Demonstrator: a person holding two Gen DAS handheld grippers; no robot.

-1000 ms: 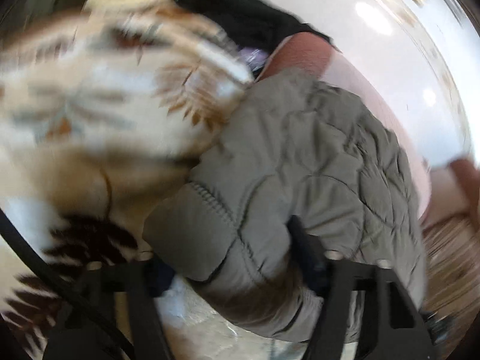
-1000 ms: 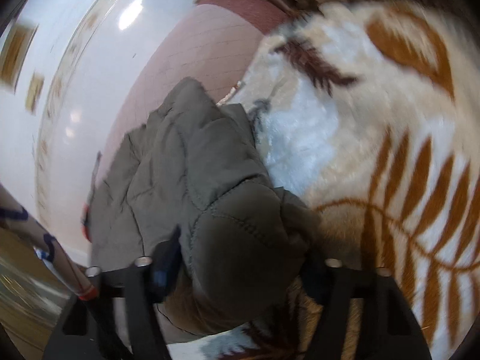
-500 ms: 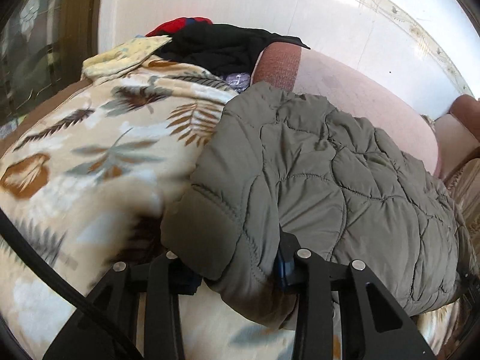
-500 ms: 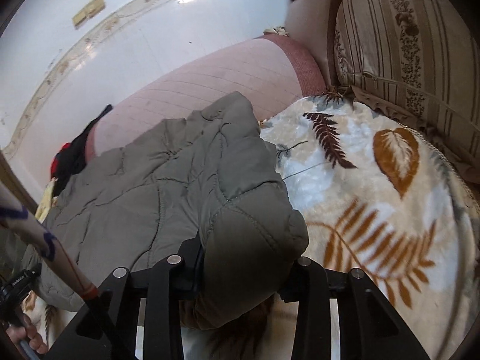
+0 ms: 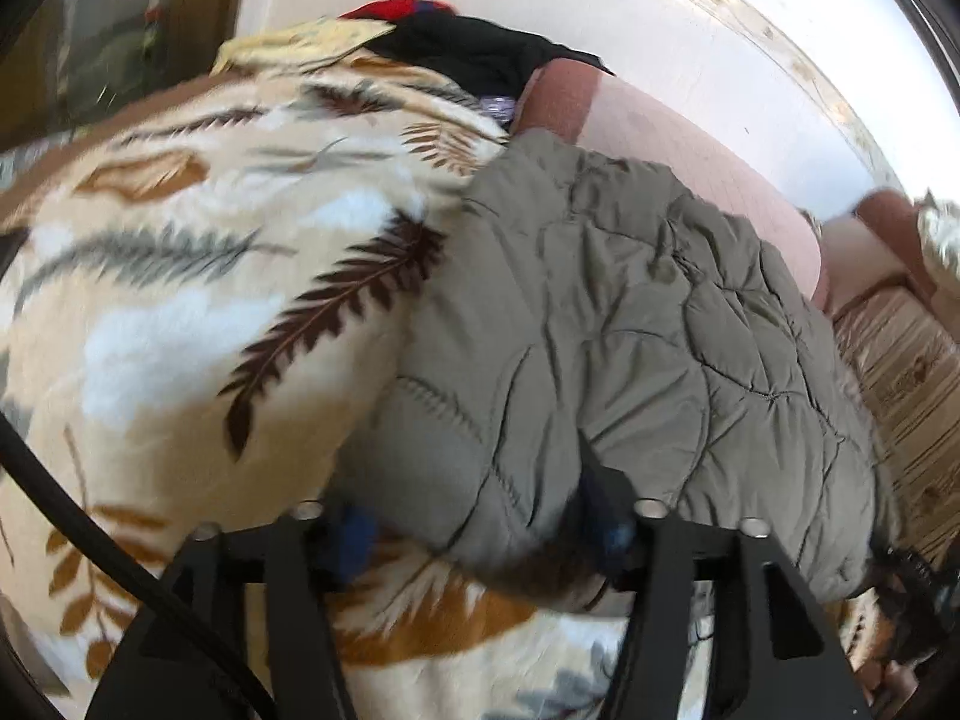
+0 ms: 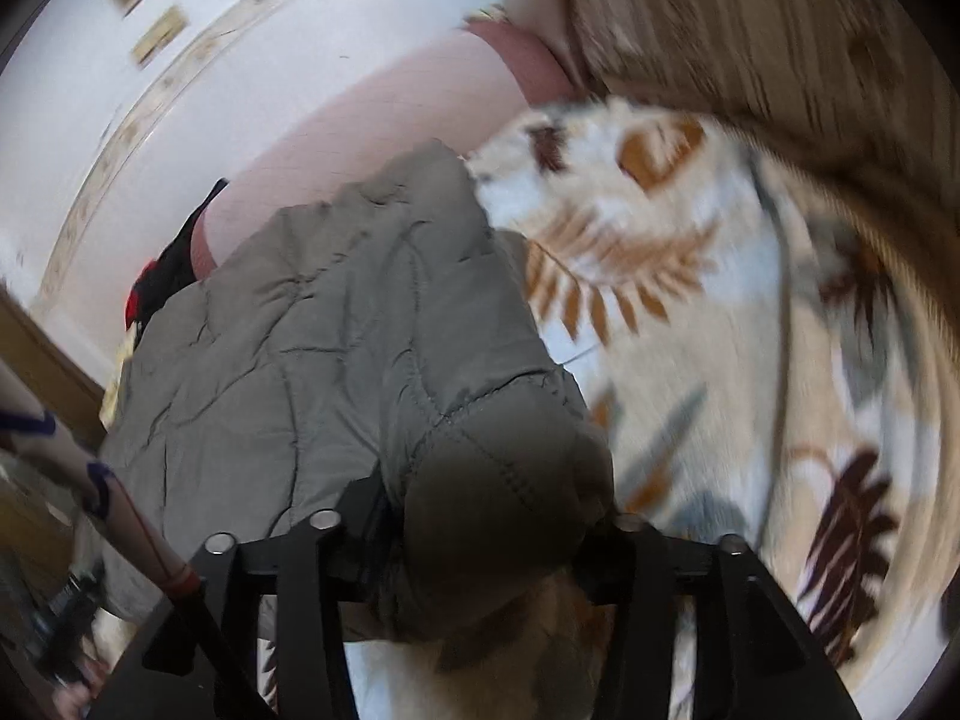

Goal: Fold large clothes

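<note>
- Two black grippers each clamp a near corner of an olive-green quilted jacket (image 5: 630, 324), which lies spread on a cream blanket (image 5: 180, 276) printed with brown, tan and grey leaves.
- Left gripper (image 5: 480, 516): its two fingers are pressed against a thick fold of the jacket's padded edge, with fabric bulging between them.
- Right gripper (image 6: 474, 522): its fingers are closed on a rounded, stitched cuff or corner of the same jacket (image 6: 336, 330).
- Beyond the jacket, a pink sofa back (image 5: 690, 168) runs along a white wall (image 5: 600, 6).
- At the far end of the blanket, the left view shows a heap of black clothing (image 5: 474, 48) with a red item (image 5: 396, 7) on top.
- From the right view, a striped beige cushion (image 6: 750, 18) stands past the blanket's edge.
- Small framed pictures (image 6: 159, 33) hang on the wall; they are too blurred to make out any writing.
- No brand, label or readable text shows on the jacket or the tools.
</note>
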